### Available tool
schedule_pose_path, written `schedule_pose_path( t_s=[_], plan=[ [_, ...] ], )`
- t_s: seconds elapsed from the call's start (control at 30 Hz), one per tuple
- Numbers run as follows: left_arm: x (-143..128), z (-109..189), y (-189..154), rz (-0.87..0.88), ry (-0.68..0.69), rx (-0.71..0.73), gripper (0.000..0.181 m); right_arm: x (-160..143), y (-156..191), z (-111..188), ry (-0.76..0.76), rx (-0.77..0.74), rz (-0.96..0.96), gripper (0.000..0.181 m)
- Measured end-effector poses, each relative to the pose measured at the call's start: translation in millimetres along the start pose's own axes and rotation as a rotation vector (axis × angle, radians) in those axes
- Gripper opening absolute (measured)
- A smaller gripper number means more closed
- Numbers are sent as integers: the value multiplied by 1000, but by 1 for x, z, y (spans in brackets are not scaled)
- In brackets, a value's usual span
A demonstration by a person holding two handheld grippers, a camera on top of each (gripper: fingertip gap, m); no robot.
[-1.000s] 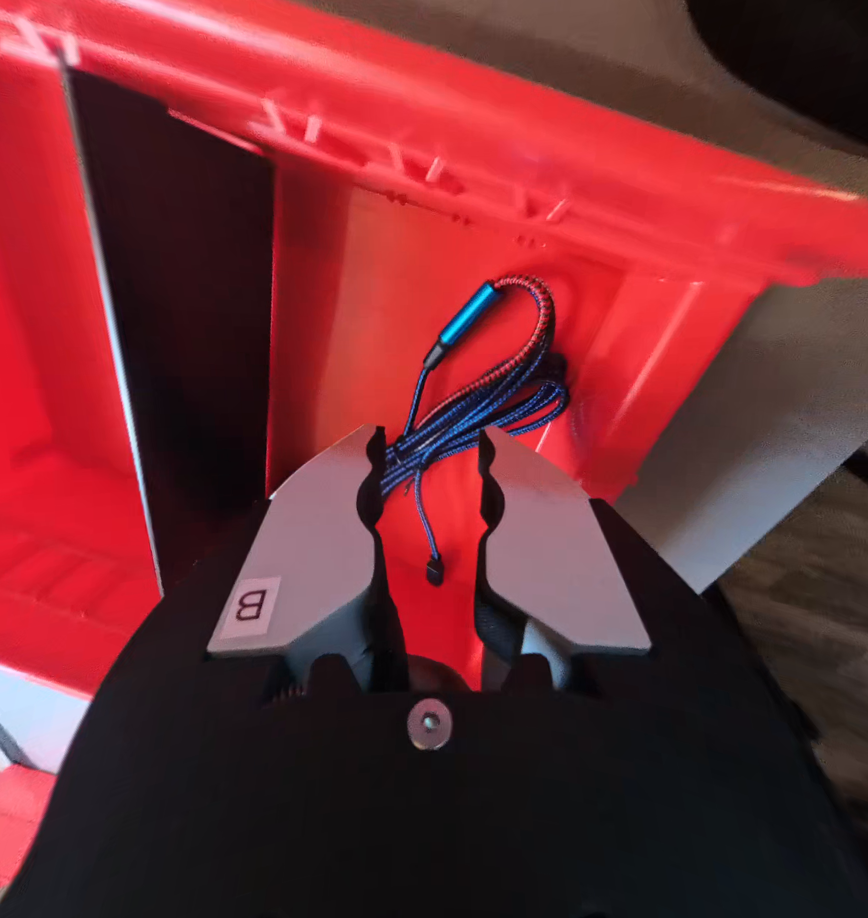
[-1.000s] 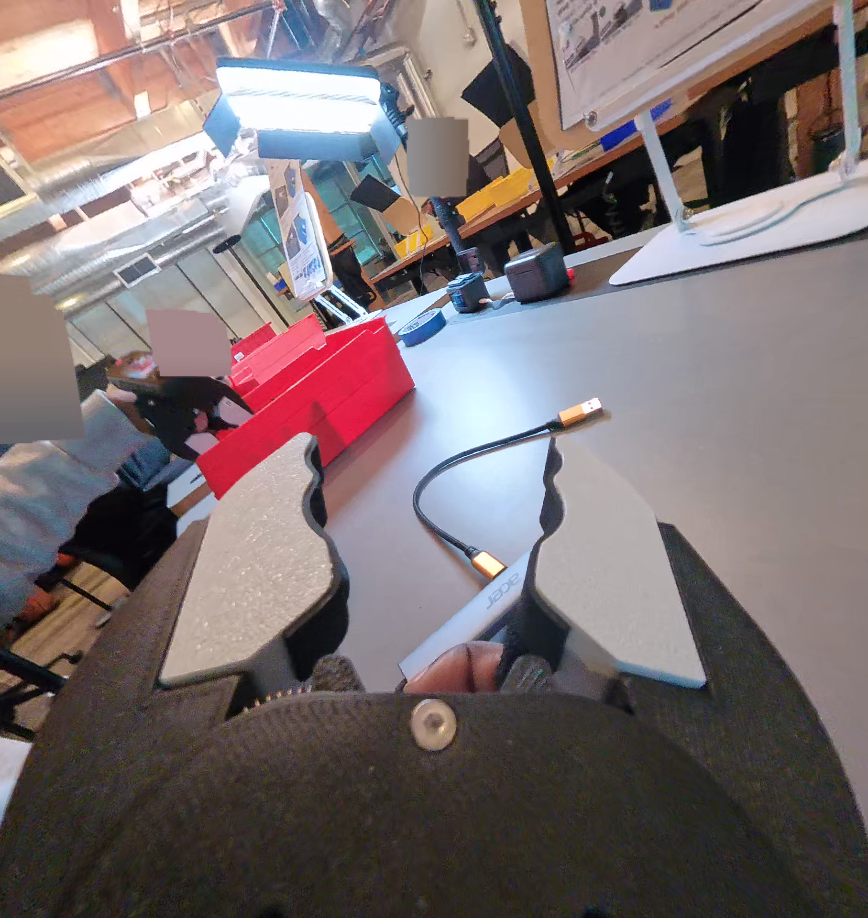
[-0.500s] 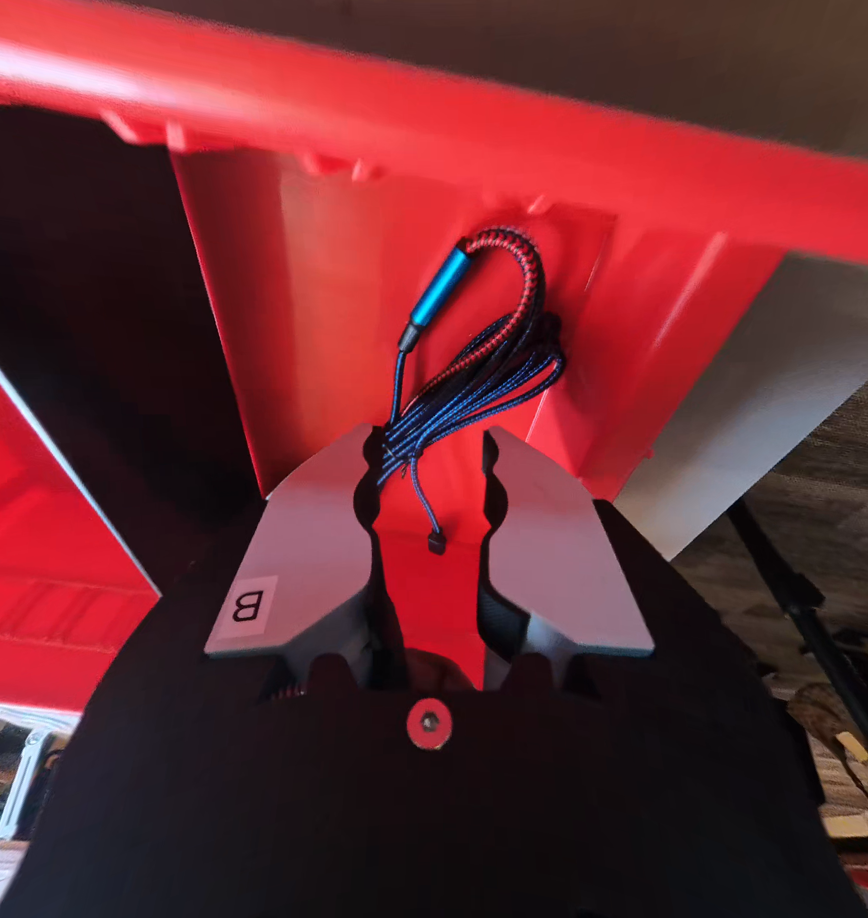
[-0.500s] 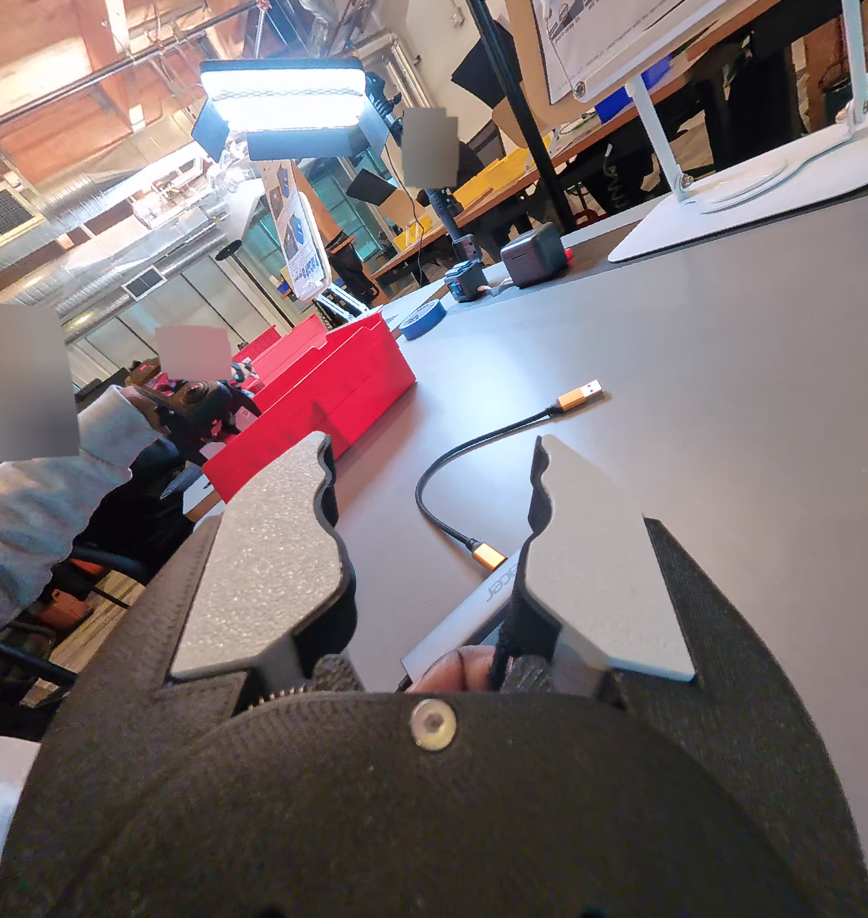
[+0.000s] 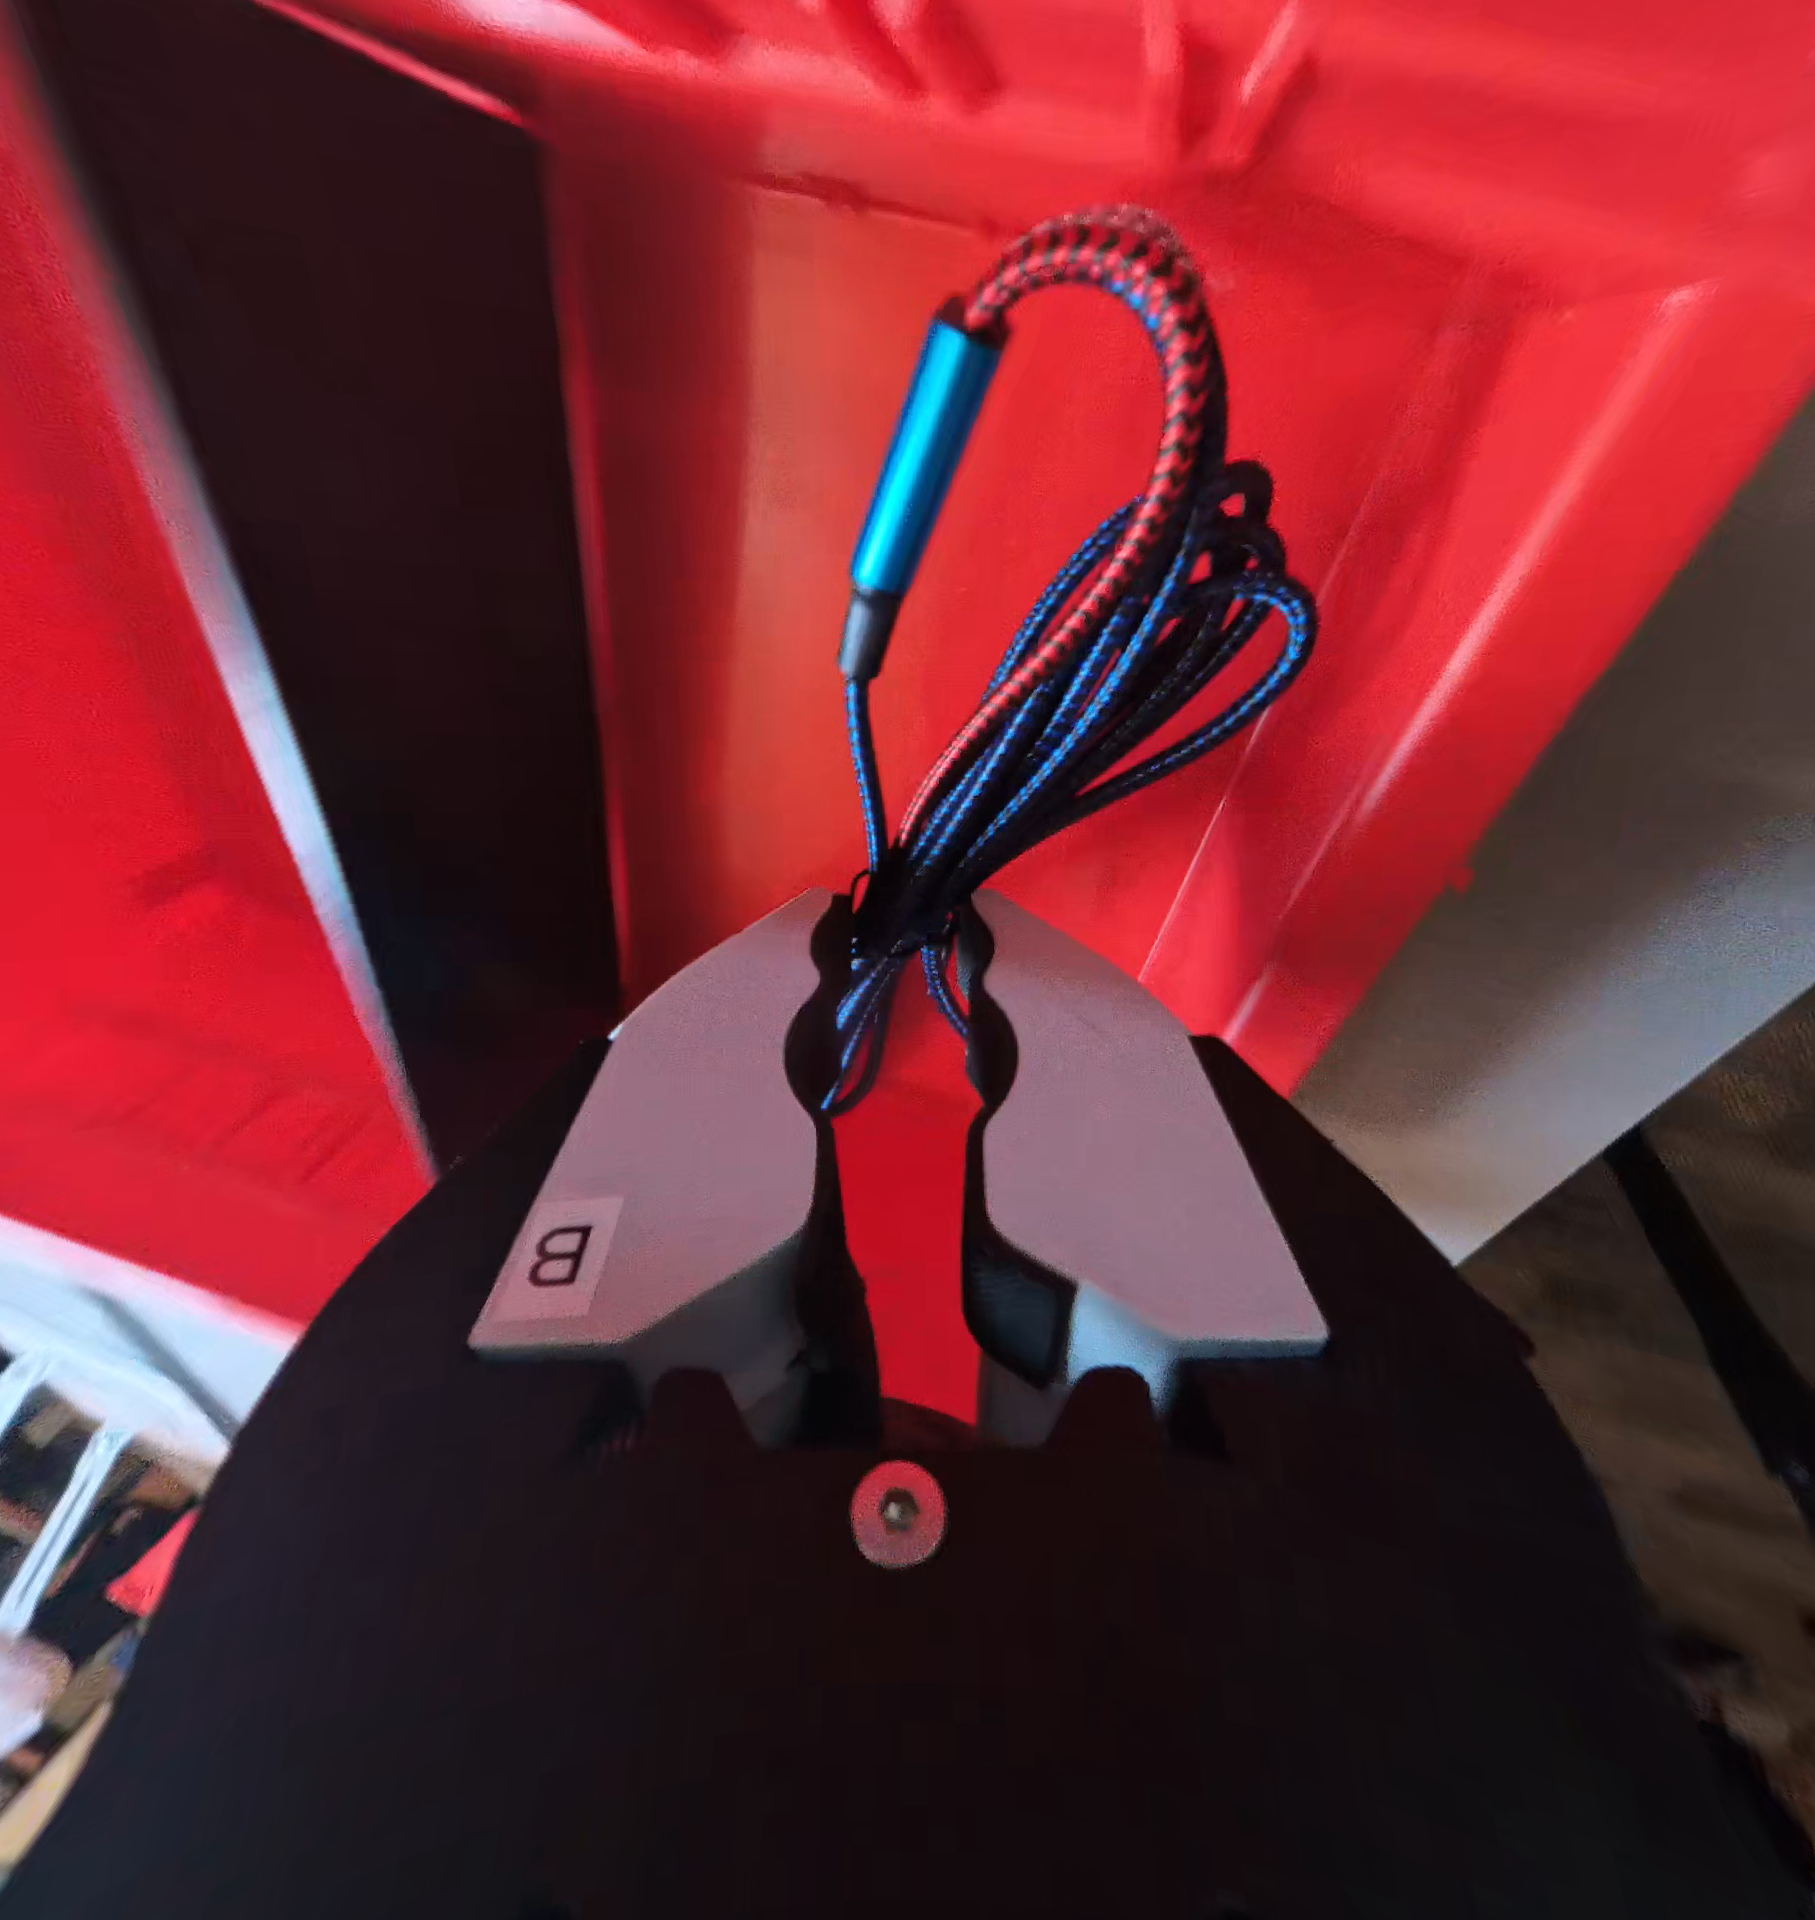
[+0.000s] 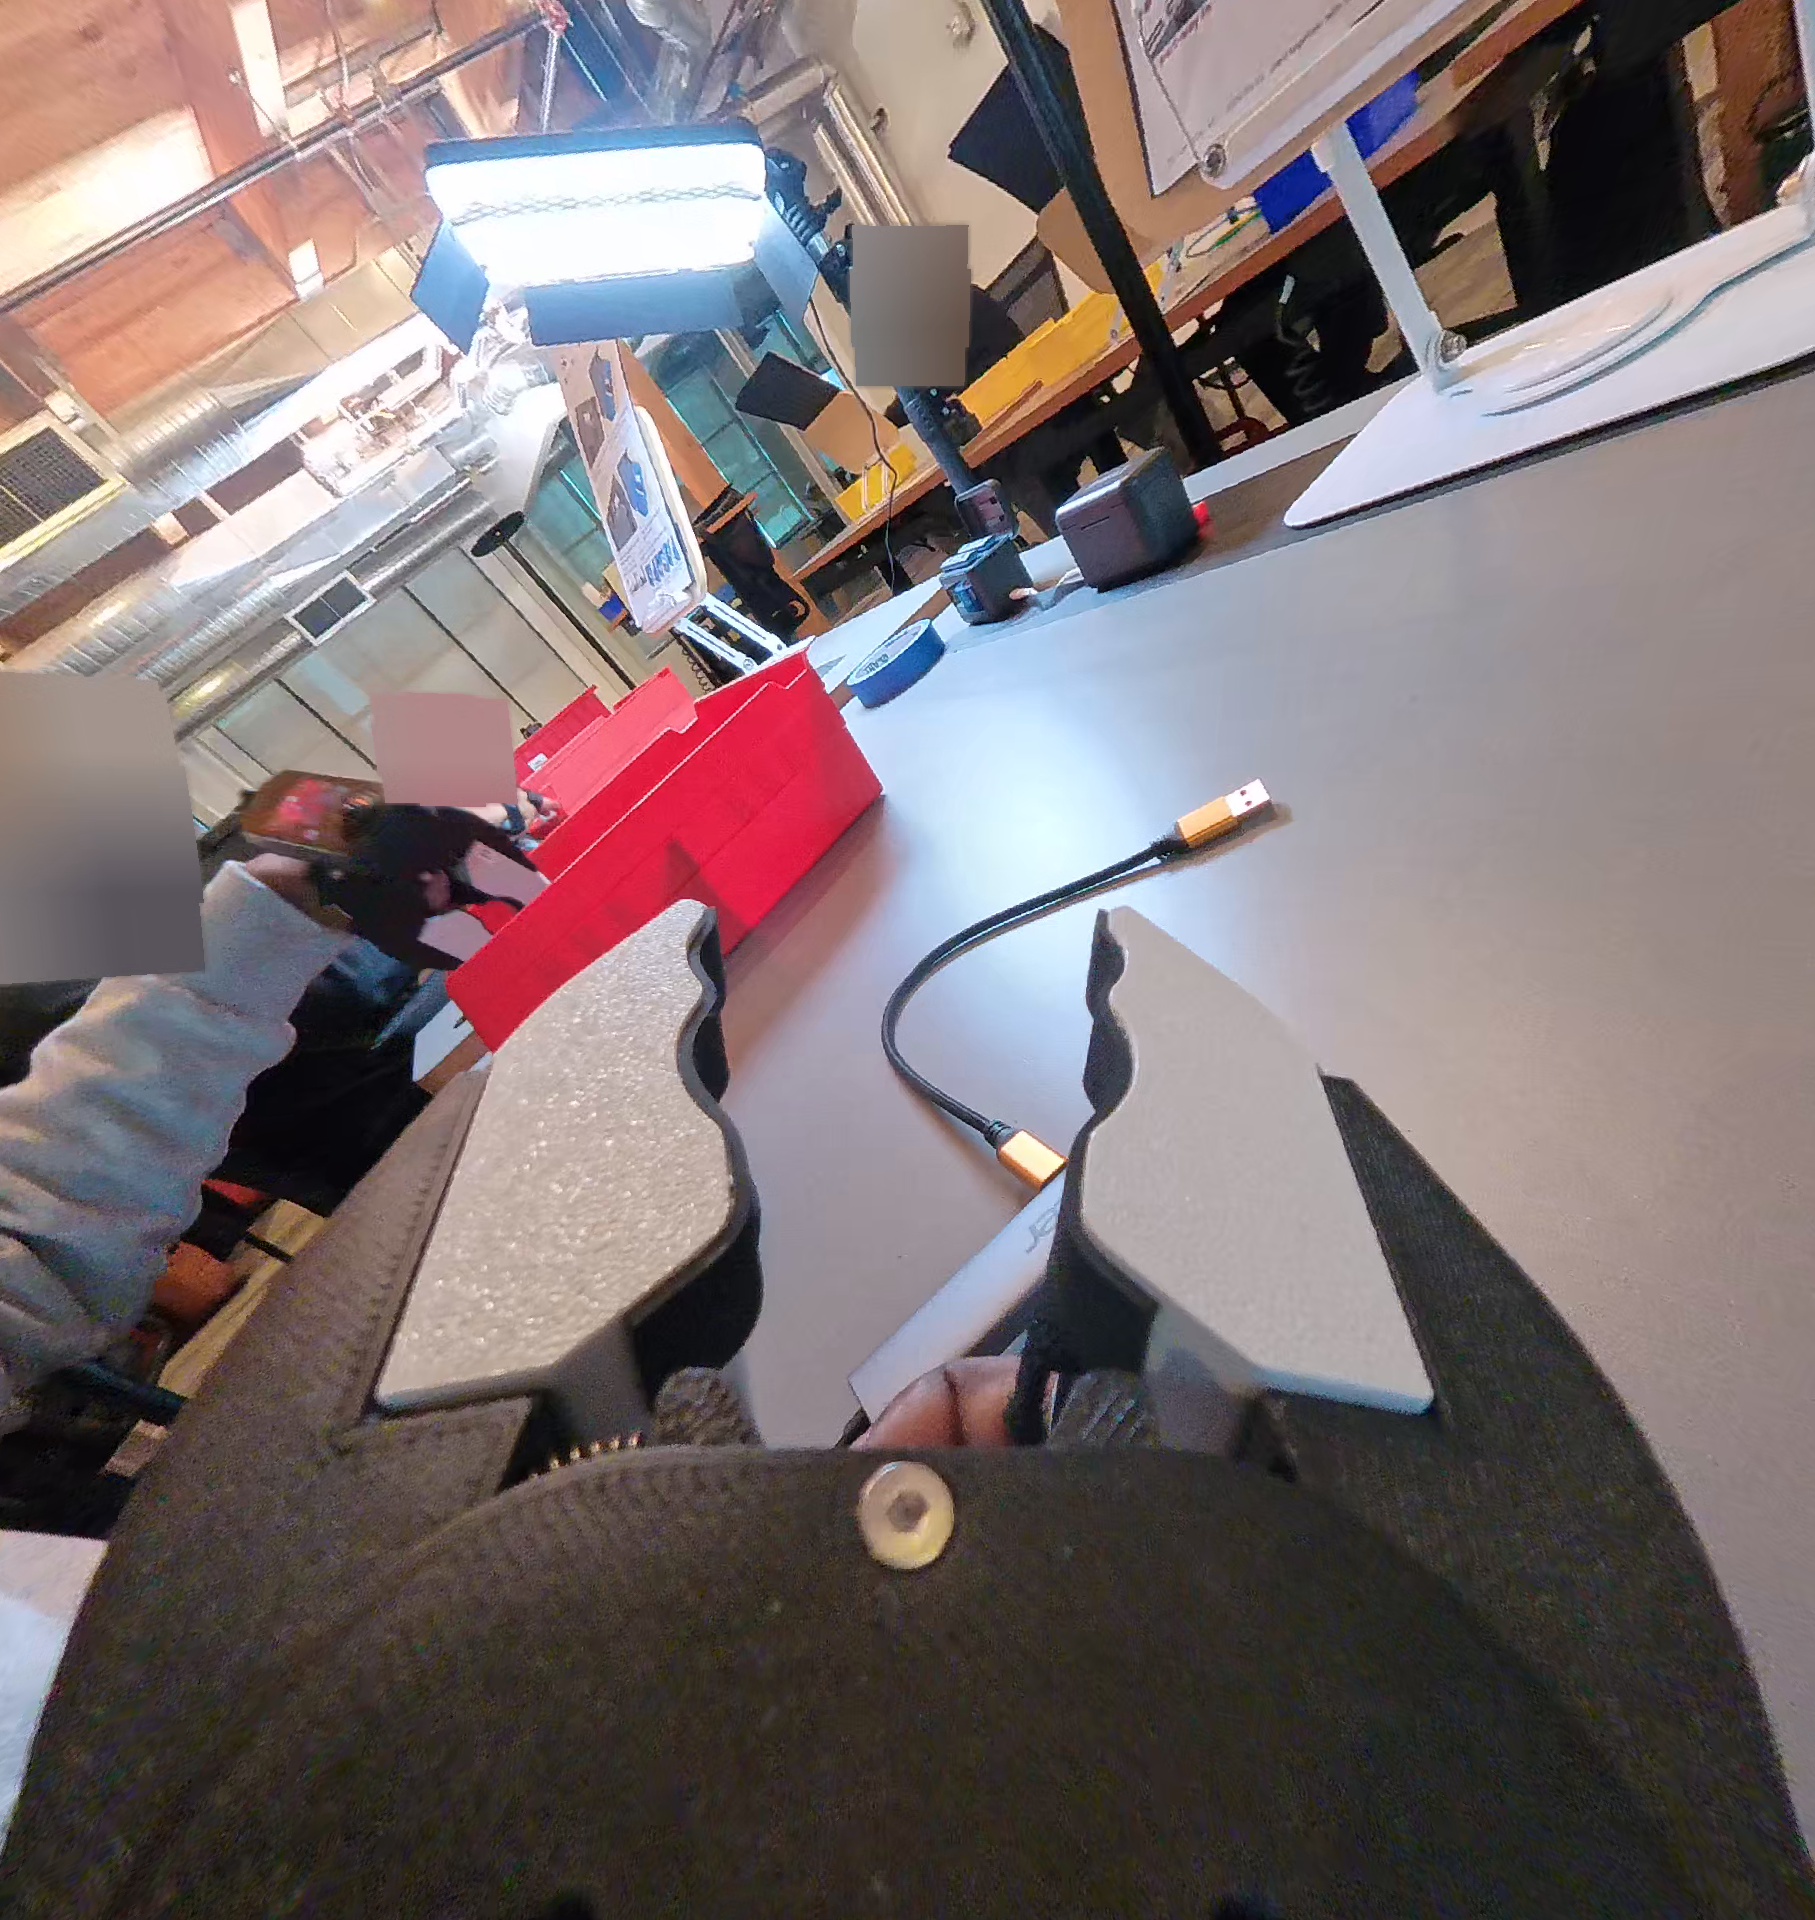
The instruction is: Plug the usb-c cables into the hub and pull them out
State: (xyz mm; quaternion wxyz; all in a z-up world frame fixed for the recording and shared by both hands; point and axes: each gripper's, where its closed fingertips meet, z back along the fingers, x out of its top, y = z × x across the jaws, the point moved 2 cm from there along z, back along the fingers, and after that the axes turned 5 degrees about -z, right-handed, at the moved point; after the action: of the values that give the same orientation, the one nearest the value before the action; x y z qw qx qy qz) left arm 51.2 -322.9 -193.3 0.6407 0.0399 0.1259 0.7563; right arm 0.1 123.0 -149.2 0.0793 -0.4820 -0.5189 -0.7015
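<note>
Cables are not yet plugged: the left gripper pinches a braided cable bundle inside the red bin, while the right gripper, jaws spread, hovers by the hub near the bench's edge.

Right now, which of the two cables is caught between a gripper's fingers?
The blue-and-red braided cable, bundled in the left gripper over the red bin. The black orange-plugged cable lies loose on the table.

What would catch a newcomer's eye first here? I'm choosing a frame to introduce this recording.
In the left wrist view, the left gripper is pinched on a bundled blue-and-red braided cable inside a bright red bin. In the right wrist view, the right gripper hangs open over a grey table, where a silver hub trails a black cable with orange plugs.
</note>
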Motion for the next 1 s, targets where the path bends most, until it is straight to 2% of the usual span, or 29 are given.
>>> schedule_pose_path(
  t_s=[0.1,0.17,0.27,0.33,0.4,0.47,0.53,0.63,0.7,0.73,0.83,0.9,0.93,1.0],
  plan=[
    [-3,53,19,123,-83,244,18,0,0,0,-4,4,-2,67],
    [3,101,28,221,-249,445,18,0,2,0,-1,7,8,67],
    [35,179,22,319,-685,755,17,-1,4,0,1,14,20,67],
    [63,225,10,413,-1100,927,17,-1,6,0,4,33,25,65],
    [91,249,-11,520,-1551,902,17,-2,11,0,6,64,35,62],
    [121,251,-30,564,-1875,722,17,-4,17,0,11,102,56,60],
    [148,246,-40,597,-2088,534,17,-7,24,0,26,144,82,58],
    [183,239,-52,558,-2360,260,17,-13,43,1,47,261,122,55],
    [201,225,-49,627,-2455,155,17,-18,63,6,51,386,184,50],
    [209,216,-46,667,-2471,157,17,-22,74,9,52,440,234,48],
    [235,181,-40,742,-2394,259,17,-36,94,16,51,508,426,45],
    [249,167,-45,695,-2322,358,17,-42,100,18,48,520,503,44],
    [254,164,-47,687,-2296,383,17,-43,101,18,46,518,509,41],
    [255,171,-54,619,-2330,408,17,-43,100,17,65,518,466,39]
  ],
)
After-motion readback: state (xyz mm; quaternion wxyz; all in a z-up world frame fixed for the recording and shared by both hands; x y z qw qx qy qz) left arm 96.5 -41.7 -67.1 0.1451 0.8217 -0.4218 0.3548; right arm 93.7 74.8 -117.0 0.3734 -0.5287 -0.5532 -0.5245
